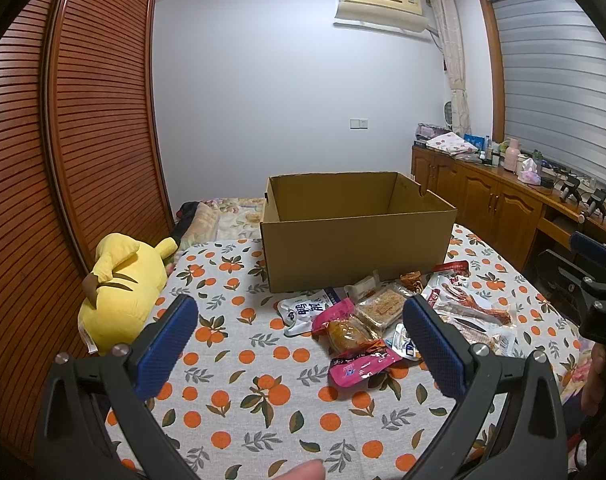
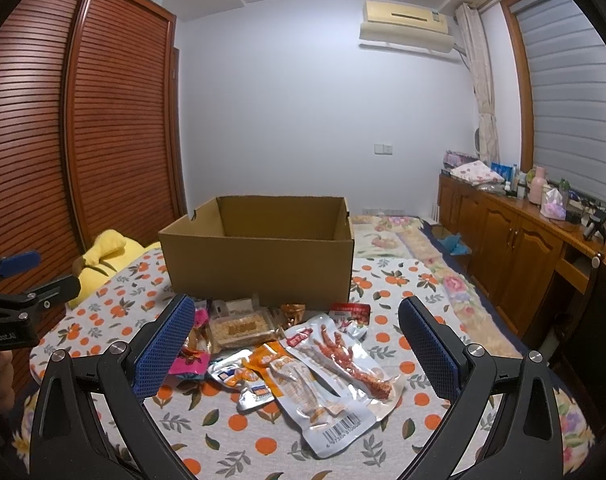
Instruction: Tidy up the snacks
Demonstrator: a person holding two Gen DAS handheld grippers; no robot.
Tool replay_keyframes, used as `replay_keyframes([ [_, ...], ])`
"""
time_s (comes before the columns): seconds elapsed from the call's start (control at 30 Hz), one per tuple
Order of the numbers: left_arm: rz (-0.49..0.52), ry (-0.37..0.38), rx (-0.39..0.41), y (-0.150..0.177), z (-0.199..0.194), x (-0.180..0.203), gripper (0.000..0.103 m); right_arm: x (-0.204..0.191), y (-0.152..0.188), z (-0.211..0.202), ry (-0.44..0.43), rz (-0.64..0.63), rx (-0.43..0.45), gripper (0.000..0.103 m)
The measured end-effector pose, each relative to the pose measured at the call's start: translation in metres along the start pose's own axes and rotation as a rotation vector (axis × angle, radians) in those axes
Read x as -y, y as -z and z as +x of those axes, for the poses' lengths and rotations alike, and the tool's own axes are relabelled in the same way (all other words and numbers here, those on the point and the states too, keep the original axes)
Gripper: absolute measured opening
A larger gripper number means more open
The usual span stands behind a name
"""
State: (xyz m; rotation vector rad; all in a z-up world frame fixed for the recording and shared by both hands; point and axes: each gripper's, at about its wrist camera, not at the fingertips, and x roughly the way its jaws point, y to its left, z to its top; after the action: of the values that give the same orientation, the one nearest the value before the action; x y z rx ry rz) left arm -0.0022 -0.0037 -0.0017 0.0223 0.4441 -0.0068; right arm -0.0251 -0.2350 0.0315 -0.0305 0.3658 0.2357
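Observation:
An open brown cardboard box (image 1: 355, 236) stands on the orange-print cloth (image 1: 239, 384); it also shows in the right wrist view (image 2: 259, 256). In front of it lies a pile of snack packets: a pink packet (image 1: 355, 360), a clear tray of crispy squares (image 1: 381, 308), a white packet with blue print (image 1: 305, 308), and a clear chicken-feet packet (image 2: 343, 352) over an orange-white packet (image 2: 307, 396). My left gripper (image 1: 299, 334) is open and empty, just short of the pile. My right gripper (image 2: 297, 336) is open and empty above the pile.
A yellow plush toy (image 1: 121, 284) lies at the cloth's left edge beside a slatted wooden wardrobe (image 1: 63, 140). A wooden cabinet (image 1: 495, 200) with bottles and clutter runs along the right wall. A flowered quilt (image 2: 407, 236) lies behind the box.

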Motion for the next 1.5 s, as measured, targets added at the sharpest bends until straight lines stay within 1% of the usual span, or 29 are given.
replay_keyframes([
  [0.17,0.0,0.002,-0.002,-0.001,-0.001,0.001,0.103,0.0,0.0,-0.001,-0.001,0.0,0.001,0.103],
  [0.33,0.004,0.012,-0.021,-0.002,0.0,0.005,0.103,-0.001,0.0,0.003,0.0,-0.001,-0.008,0.103],
  [0.4,0.005,0.013,-0.034,0.001,0.004,0.004,0.103,-0.002,-0.003,0.001,0.0,-0.006,-0.016,0.103],
  [0.6,0.01,0.026,-0.074,0.011,0.022,0.003,0.103,0.007,0.005,0.01,0.0,0.002,-0.052,0.103],
  [0.8,0.017,0.071,-0.117,0.02,0.041,0.007,0.103,0.02,0.018,0.018,-0.015,-0.002,-0.074,0.103],
  [0.9,0.022,0.09,-0.14,0.023,0.05,0.01,0.103,0.029,0.026,0.023,-0.014,-0.01,-0.094,0.103],
  [1.13,0.033,0.124,-0.206,0.03,0.075,0.014,0.102,0.053,0.041,0.049,-0.077,-0.019,-0.191,0.102],
  [1.27,0.022,0.142,-0.249,0.032,0.091,0.014,0.101,0.058,0.048,0.065,-0.138,-0.028,-0.249,0.097],
  [1.37,0.015,0.153,-0.275,0.033,0.101,0.013,0.1,0.058,0.054,0.077,-0.189,-0.033,-0.296,0.088],
  [1.5,-0.026,0.186,-0.331,0.032,0.118,0.012,0.098,0.052,0.065,0.099,-0.27,-0.047,-0.377,0.077],
])
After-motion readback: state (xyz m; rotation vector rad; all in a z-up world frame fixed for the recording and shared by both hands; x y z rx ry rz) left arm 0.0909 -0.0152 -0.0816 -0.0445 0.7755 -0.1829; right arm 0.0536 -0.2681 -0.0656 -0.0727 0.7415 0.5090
